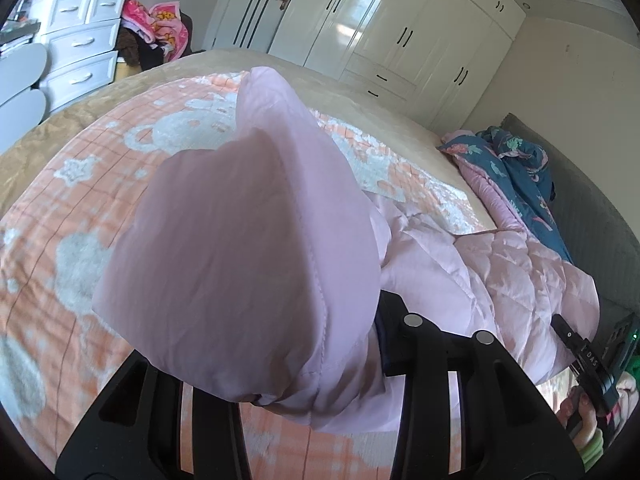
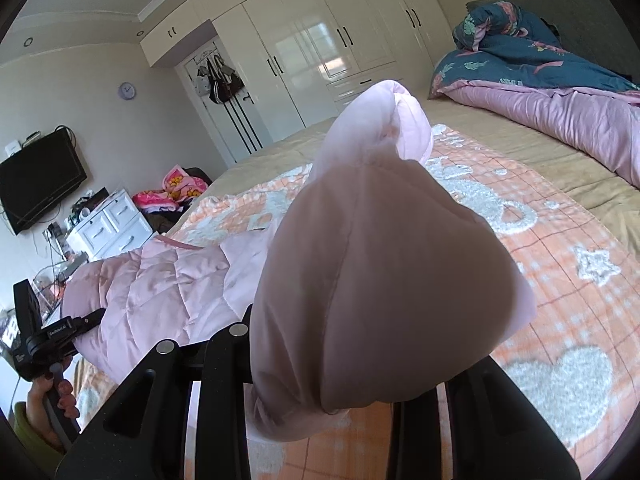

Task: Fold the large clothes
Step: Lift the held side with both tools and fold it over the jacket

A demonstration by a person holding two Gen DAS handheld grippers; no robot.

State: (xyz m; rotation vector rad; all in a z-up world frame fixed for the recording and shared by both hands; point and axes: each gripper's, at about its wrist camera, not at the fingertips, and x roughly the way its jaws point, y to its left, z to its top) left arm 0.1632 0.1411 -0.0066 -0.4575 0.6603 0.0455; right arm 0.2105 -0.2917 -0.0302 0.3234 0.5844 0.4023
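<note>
Midway through a fold, a person lifts a pale pink quilted jacket [image 1: 500,276] over a bed spread with an orange checked blanket [image 1: 72,216]. Each handheld tool has a bunch of the fabric: the left gripper [image 1: 320,392] is clenched on a puffed wad of jacket that fills its view, and the right gripper [image 2: 320,396] is clenched on a similar wad, its free end standing up toward the white wardrobe [image 2: 304,52]. The rest of the garment trails between the two tools and rests on the blanket, seen at the side of both views. To do this step well, both ends should probably travel together at one height, keeping the edge between them taut, then come down squarely on the body of the jacket before either grip lets go. A rumpled blue floral duvet [image 2: 532,56] lies well apart by the headboard.
</note>
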